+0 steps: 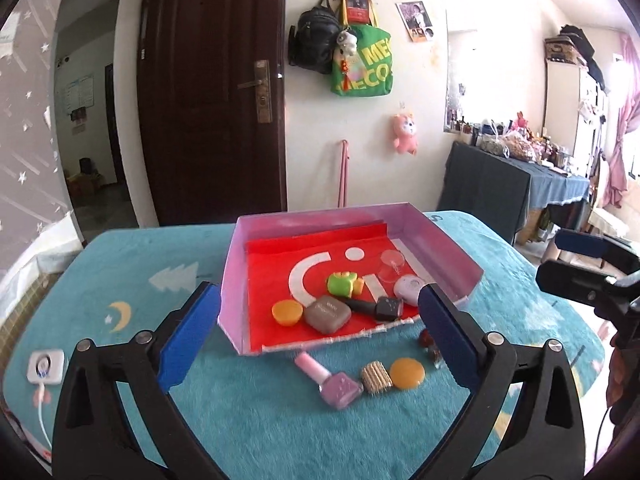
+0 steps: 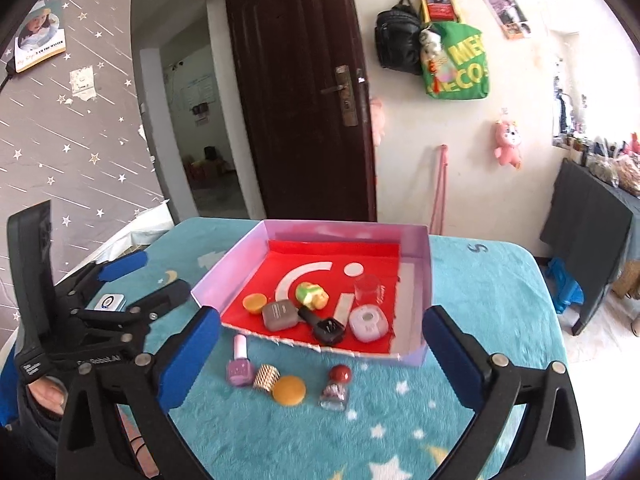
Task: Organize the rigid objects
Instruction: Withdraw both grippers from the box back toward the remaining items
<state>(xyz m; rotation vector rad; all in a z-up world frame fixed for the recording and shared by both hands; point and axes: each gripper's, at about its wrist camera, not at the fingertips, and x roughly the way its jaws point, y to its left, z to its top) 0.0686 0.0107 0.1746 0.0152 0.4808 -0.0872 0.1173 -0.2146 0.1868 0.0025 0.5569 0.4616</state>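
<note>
A shallow pink-walled box (image 2: 416,248) with a red lining is set on a teal star-patterned tablecloth (image 2: 480,420). Inside the box are held: an orange round container (image 2: 254,303), a grey-brown square compact (image 2: 281,314), a black nail polish bottle (image 2: 323,324) lying on its side, a green and yellow toy (image 2: 311,294), a clear plastic cup (image 2: 366,288) and a white rounded case (image 2: 368,323). On the cloth, just in front of the box's near edge, are laid in a row: a pink nail polish bottle (image 2: 240,364), a gold woven cap (image 2: 267,377) touching it, an orange round disc (image 2: 289,390) and a small bottle with a red ball cap (image 2: 337,386). The left gripper (image 1: 318,344) is held above the cloth with its blue-padded jaws spread wide and nothing gripped. The right gripper (image 2: 320,364) is likewise held wide open and empty, the row of items framed between its fingers. A white socket (image 1: 45,366) rests on the cloth at the left.
</note>
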